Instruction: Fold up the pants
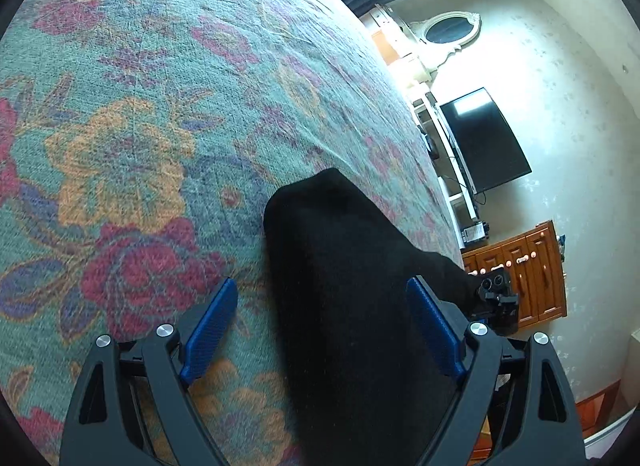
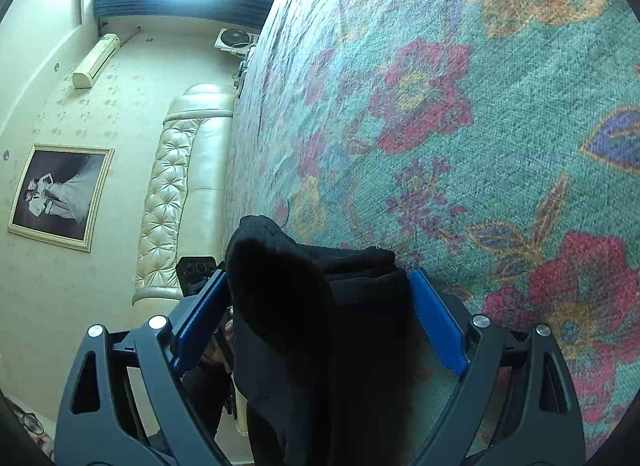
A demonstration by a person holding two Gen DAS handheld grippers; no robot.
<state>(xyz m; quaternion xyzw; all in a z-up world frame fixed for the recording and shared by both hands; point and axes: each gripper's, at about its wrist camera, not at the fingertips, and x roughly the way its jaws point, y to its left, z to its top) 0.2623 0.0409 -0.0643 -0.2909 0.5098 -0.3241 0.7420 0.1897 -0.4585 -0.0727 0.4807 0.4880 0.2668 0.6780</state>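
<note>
The black pants (image 1: 344, 278) lie folded into a thick bundle on the floral bedspread (image 1: 140, 113). In the left wrist view the bundle sits between my left gripper's (image 1: 322, 306) wide-open blue pads, nearer the right pad (image 1: 434, 326), with the jaws not closed on it. In the right wrist view the pants (image 2: 320, 306) show stacked layers filling the gap of my right gripper (image 2: 316, 294), whose blue pads (image 2: 438, 322) stand open on either side. The other gripper's body (image 1: 498, 294) shows past the pants at the right.
The bedspread (image 2: 460, 125) covers a wide bed. Beyond its edge are a cream tufted headboard (image 2: 172, 193), a framed photo (image 2: 60, 197), a TV (image 1: 484, 141) and a wooden cabinet (image 1: 528, 274).
</note>
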